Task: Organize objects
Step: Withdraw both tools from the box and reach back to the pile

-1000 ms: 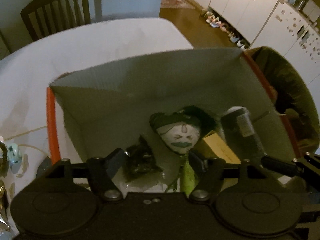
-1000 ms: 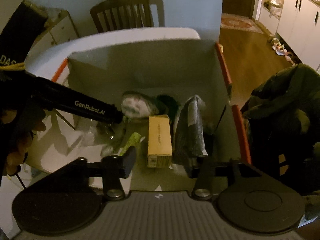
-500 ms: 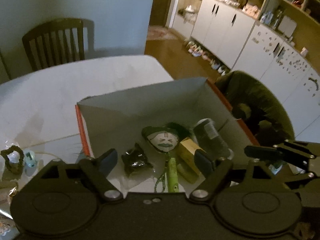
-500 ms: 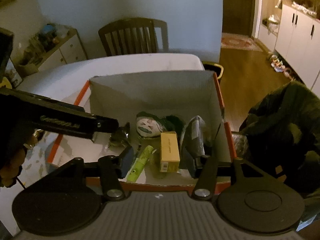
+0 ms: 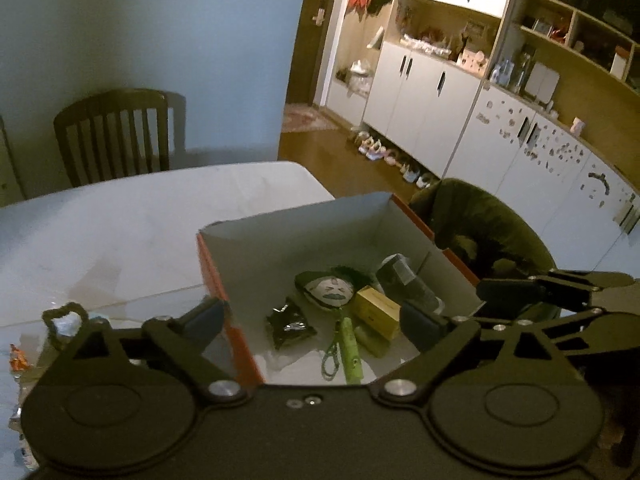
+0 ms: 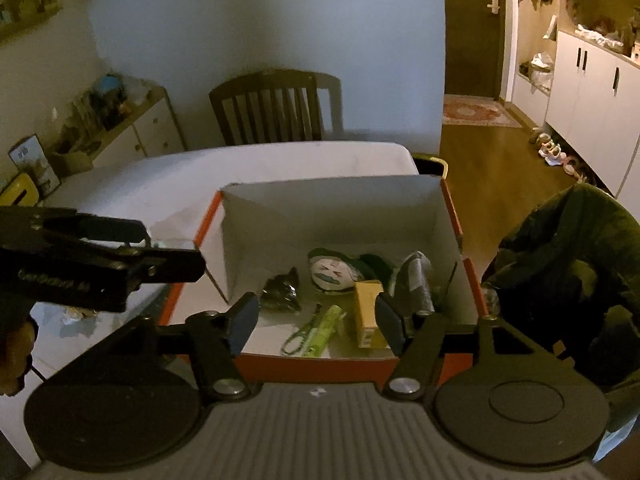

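Note:
An open orange cardboard box (image 5: 218,280) (image 6: 320,362) stands on the white table. Inside lie a dark crinkled packet (image 5: 290,322) (image 6: 282,290), a white face toy (image 5: 330,290) (image 6: 332,274), a green pen with a cord (image 5: 350,346) (image 6: 324,330), a yellow carton (image 5: 378,312) (image 6: 368,314) and a grey wrapped bottle (image 5: 408,282) (image 6: 416,280). My left gripper (image 5: 316,322) is open and empty, above the box's near left edge. My right gripper (image 6: 314,320) is open and empty, above the box's near side.
Small wrapped items (image 5: 64,322) lie on the table (image 5: 120,220) left of the box. A dark green jacket on a chair (image 6: 572,280) stands at the right. A wooden chair (image 6: 276,106) stands behind the table. White cabinets (image 5: 440,100) line the far right wall.
Both grippers have pulled back and risen away from the box. The dark packet now lies free on the box floor. The box looks smaller and farther in both views.

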